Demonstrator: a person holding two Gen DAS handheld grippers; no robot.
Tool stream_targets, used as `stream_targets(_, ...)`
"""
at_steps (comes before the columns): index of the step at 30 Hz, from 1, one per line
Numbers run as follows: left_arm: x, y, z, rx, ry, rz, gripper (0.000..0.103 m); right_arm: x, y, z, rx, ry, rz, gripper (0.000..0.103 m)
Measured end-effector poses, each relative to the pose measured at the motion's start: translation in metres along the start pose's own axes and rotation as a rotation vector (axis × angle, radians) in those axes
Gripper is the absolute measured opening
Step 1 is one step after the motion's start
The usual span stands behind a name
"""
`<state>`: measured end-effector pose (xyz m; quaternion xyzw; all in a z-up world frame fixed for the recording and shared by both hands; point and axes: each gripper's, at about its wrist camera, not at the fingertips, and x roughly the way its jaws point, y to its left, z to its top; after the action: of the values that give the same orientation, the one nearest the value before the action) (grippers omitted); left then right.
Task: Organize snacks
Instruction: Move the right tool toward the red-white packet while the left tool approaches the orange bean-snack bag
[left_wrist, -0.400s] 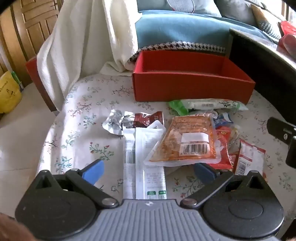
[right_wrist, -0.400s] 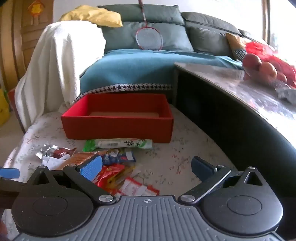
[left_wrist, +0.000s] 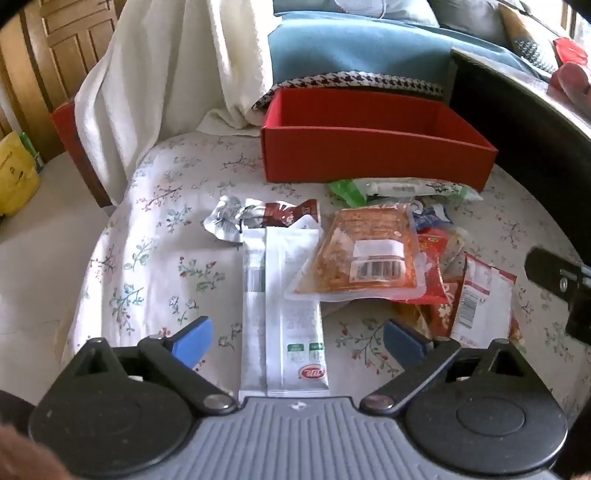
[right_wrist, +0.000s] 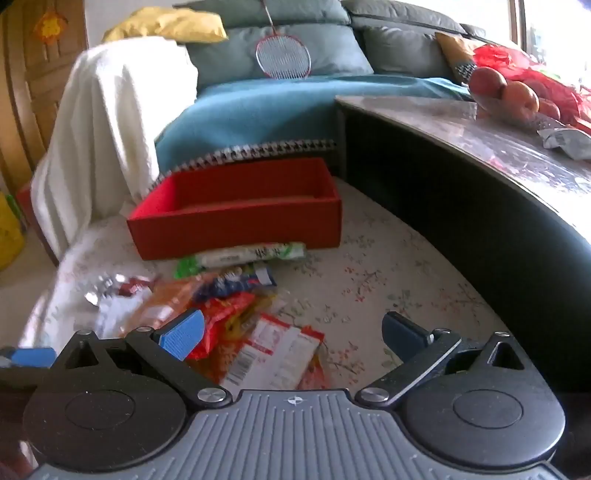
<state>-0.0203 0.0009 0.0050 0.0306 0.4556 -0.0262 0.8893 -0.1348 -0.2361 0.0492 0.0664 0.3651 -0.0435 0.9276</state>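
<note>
Snacks (left_wrist: 354, 258) lie piled before our empty red box (left_wrist: 373, 158); our left gripper (left_wrist: 295, 339) has dipped over the white packet (left_wrist: 284, 314), both grippers gaping, nothing held.

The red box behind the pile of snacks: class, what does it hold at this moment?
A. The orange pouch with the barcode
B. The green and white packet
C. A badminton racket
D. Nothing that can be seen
D: the red box shows only bare inner walls, while the green and white packet and the orange pouch lie in front of it on the floral cloth.
</note>
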Motion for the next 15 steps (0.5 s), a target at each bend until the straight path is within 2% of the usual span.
stream_targets(15,-0.003,0.002,-0.002,-0.018,-0.001,0.011,0.094,0.008,0.007,-0.012,-0.047,0.088,-0.024,0.103)
